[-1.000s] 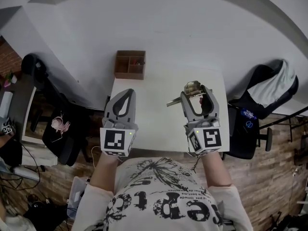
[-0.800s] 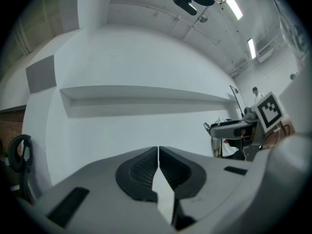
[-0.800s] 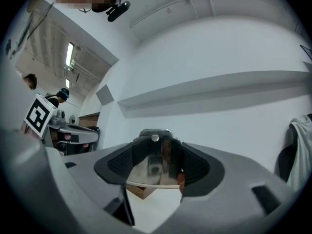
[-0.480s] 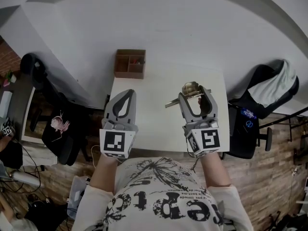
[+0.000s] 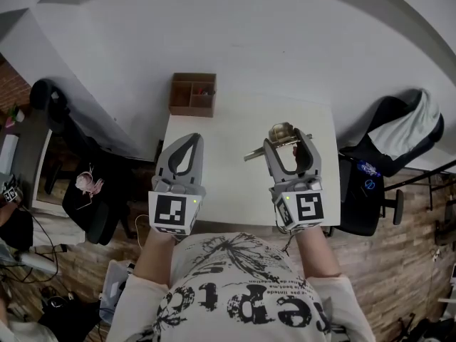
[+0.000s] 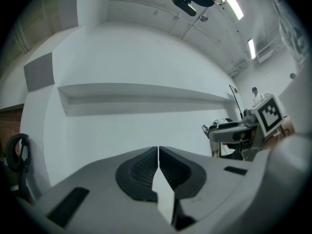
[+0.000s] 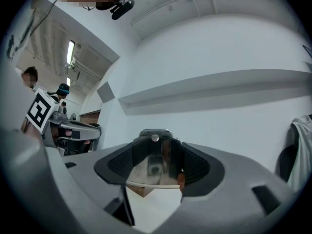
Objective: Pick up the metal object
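The metal object (image 5: 282, 132) is a shiny cup-like piece with a thin handle pointing left. It is up off the white table (image 5: 235, 184), clamped between the jaws of my right gripper (image 5: 287, 138). In the right gripper view its polished face (image 7: 155, 160) fills the gap between the two pads and reflects the room. My left gripper (image 5: 188, 141) hovers over the table's left half with its jaws shut and nothing in them. In the left gripper view its fingertips (image 6: 158, 155) meet along a thin seam.
A brown compartment box (image 5: 192, 95) sits at the table's far left corner. A black chair with a pale garment (image 5: 399, 137) stands to the right, another dark chair (image 5: 78, 187) to the left. A white wall lies beyond the table.
My right gripper has drifted slightly left and toward me with the metal object still in its jaws. The left gripper has barely moved.
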A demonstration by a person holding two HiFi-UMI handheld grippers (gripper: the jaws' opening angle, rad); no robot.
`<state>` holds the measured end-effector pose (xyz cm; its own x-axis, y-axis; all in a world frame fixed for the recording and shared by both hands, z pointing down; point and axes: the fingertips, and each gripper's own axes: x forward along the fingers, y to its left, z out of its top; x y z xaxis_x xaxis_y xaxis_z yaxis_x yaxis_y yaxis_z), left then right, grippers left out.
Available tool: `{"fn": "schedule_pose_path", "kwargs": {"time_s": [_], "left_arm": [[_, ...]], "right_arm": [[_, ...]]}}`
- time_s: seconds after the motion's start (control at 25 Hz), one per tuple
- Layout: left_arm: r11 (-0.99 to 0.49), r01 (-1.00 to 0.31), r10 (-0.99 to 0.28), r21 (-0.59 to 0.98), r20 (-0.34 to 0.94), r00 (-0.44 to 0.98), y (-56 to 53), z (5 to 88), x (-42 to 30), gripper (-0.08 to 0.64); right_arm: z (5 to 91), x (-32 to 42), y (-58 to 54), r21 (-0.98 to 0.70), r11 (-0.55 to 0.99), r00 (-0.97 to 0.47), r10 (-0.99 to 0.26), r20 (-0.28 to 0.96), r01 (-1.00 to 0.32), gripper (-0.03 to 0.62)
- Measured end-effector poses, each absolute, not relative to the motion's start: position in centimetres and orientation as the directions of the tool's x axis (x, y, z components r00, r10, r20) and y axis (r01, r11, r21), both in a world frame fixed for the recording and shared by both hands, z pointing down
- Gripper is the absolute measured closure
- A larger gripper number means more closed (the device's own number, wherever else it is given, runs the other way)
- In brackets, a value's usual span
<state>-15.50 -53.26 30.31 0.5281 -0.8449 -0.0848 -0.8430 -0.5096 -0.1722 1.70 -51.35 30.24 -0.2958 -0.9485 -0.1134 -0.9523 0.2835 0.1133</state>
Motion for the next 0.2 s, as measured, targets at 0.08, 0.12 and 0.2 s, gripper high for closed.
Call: {"fn": "schedule_pose_path", "kwargs": {"time_s": [0.08, 0.12, 0.2], "left_arm": [[-0.511, -0.842, -0.844, -0.173, -0.084, 0.53, -53.31, 30.32, -15.39, 0.548], [-0.512, -0.841, -0.843, -0.174, -0.084, 0.531, -53.36, 30.3, -15.35, 0.548], [-0.513, -0.839, -0.842, -0.179, -0.084, 0.533, -53.46, 30.27, -15.26, 0.548]], "right_arm": [[30.35, 1.78, -51.54, 0.114, 0.281, -0.293, -0.95, -0.109, -0.953, 0.313], [30.38, 1.8, -51.67, 0.115, 0.279, -0.292, -0.951, -0.107, -0.953, 0.313], [30.42, 1.82, -51.95, 0.116, 0.278, -0.29, -0.951, -0.104, -0.954, 0.313]]}}
